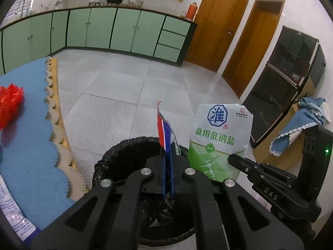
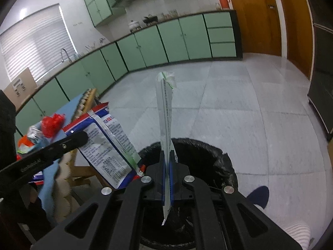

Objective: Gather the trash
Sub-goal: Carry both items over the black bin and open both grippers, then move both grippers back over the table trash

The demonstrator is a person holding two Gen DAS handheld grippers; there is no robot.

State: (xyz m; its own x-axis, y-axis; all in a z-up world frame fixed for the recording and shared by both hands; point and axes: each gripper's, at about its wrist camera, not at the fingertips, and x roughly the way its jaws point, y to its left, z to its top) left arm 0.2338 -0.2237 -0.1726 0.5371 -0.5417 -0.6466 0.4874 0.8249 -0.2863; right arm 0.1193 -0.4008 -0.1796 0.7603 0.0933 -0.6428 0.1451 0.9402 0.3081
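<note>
My left gripper is shut on a red, white and blue snack wrapper, held edge-on above the black-lined trash bin. The same wrapper shows flat in the right wrist view. My right gripper is shut on a white and green salt bag, held edge-on over the bin. The salt bag shows face-on in the left wrist view, with the right gripper pinching its edge.
A table with a blue scalloped cloth stands left of the bin and carries a red crumpled bag and other wrappers. Green cabinets, wooden doors and a dark cabinet line the room. A blue shoe is beside the bin.
</note>
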